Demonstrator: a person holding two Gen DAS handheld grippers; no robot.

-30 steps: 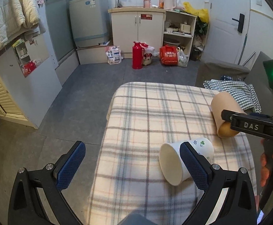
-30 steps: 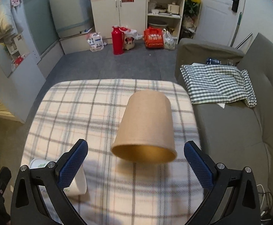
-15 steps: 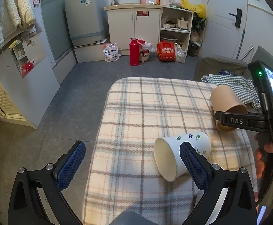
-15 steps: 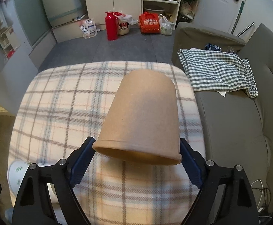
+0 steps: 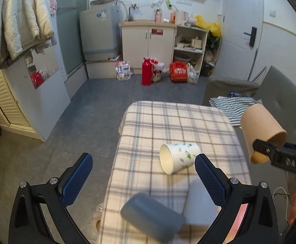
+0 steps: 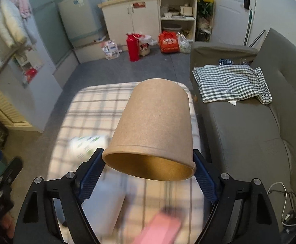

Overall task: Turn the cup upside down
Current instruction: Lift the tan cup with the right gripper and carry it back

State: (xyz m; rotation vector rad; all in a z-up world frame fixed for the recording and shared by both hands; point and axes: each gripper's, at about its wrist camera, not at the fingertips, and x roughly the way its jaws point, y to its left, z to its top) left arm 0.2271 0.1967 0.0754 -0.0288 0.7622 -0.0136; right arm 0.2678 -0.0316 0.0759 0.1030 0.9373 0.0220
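My right gripper [image 6: 148, 174] is shut on a brown paper cup [image 6: 154, 126] near its rim and holds it above the plaid table [image 6: 87, 109], mouth toward the camera. The brown cup [image 5: 259, 132] also shows lifted at the right of the left wrist view. A white cup with green print [image 5: 178, 156] lies on its side on the plaid table [image 5: 158, 126], mouth toward the camera. It appears blurred in the right wrist view [image 6: 87, 144]. My left gripper [image 5: 142, 174] is open and empty, with the white cup just ahead of its right finger [image 5: 209, 181].
A grey object [image 5: 152, 217] and a white one [image 5: 198, 205] lie blurred on the near table. A pink object [image 6: 160, 229] is blurred near the right gripper. A grey sofa [image 6: 249, 126] with a checked cloth [image 6: 231, 83] stands right of the table. Floor lies to the left.
My right gripper closed on the brown cup and lifted it off the table. The left gripper pulled back and up, still open; the white cup stayed put.
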